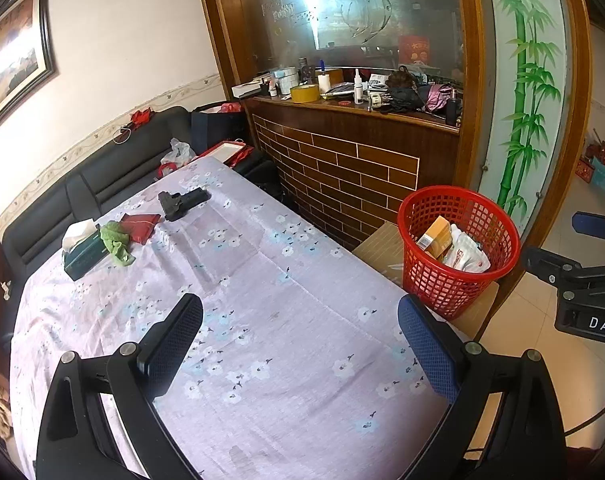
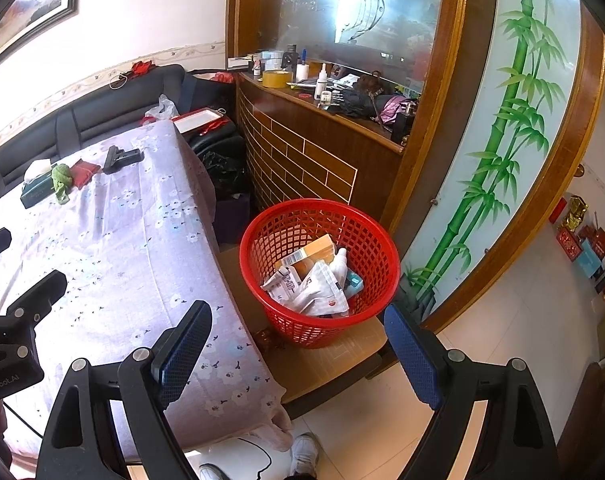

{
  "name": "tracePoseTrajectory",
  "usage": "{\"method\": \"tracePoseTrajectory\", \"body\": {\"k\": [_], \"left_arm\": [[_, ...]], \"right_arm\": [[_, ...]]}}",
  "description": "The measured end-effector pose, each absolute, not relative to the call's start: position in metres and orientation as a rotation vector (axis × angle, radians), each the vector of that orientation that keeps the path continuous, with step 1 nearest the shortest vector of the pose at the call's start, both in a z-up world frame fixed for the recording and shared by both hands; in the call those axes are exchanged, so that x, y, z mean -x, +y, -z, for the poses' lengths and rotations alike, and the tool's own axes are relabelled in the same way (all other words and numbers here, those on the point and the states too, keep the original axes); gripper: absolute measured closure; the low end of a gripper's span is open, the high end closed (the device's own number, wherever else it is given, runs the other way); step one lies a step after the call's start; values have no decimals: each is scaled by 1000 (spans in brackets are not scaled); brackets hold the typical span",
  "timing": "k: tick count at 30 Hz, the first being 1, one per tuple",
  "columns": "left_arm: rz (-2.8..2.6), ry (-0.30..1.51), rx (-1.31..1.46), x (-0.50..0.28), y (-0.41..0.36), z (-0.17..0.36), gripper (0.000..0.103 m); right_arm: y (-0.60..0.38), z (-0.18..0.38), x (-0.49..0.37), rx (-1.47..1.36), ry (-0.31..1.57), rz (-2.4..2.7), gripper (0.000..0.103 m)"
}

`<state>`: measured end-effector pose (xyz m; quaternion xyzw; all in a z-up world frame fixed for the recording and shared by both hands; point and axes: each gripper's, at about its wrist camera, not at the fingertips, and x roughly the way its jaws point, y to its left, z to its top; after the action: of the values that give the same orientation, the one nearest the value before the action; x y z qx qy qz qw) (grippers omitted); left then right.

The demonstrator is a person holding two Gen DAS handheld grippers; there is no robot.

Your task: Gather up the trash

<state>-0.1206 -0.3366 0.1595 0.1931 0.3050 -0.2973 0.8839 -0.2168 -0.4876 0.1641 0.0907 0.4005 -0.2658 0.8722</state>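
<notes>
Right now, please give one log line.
left gripper: open, empty | right gripper: open, empty | red basket: holds trash

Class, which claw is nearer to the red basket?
Right. The right claw hangs open just in front of the red basket; the left claw hangs open over the table, basket off to its right.

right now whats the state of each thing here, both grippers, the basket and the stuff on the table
left gripper: open, empty, over the tablecloth
right gripper: open, empty, near the basket
red plastic mesh basket: upright on a wooden stool, partly filled
orange cardboard box: inside the basket, tilted
white crumpled wrappers: inside the basket
dark green tissue box: on the table, tissue sticking out
green cloth: crumpled beside the tissue box
</notes>
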Motion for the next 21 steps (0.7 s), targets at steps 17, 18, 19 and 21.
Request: {"method": "tracePoseTrajectory", "body": {"k": [17, 18, 19, 21], "left_arm": [[448, 783, -335, 97, -263, -124, 6], [413, 804, -321, 94, -249, -118, 6], [391, 820, -311, 91, -239, -114, 6], [340, 863, -291, 86, -214, -102, 6]], "right_arm": [[-448, -136, 175, -168, 924, 420, 12], [-443, -132, 172, -165, 933, 405, 12], [-436, -128, 167, -160, 945, 383, 12], [-420, -117, 156, -153, 972, 331, 12]]}}
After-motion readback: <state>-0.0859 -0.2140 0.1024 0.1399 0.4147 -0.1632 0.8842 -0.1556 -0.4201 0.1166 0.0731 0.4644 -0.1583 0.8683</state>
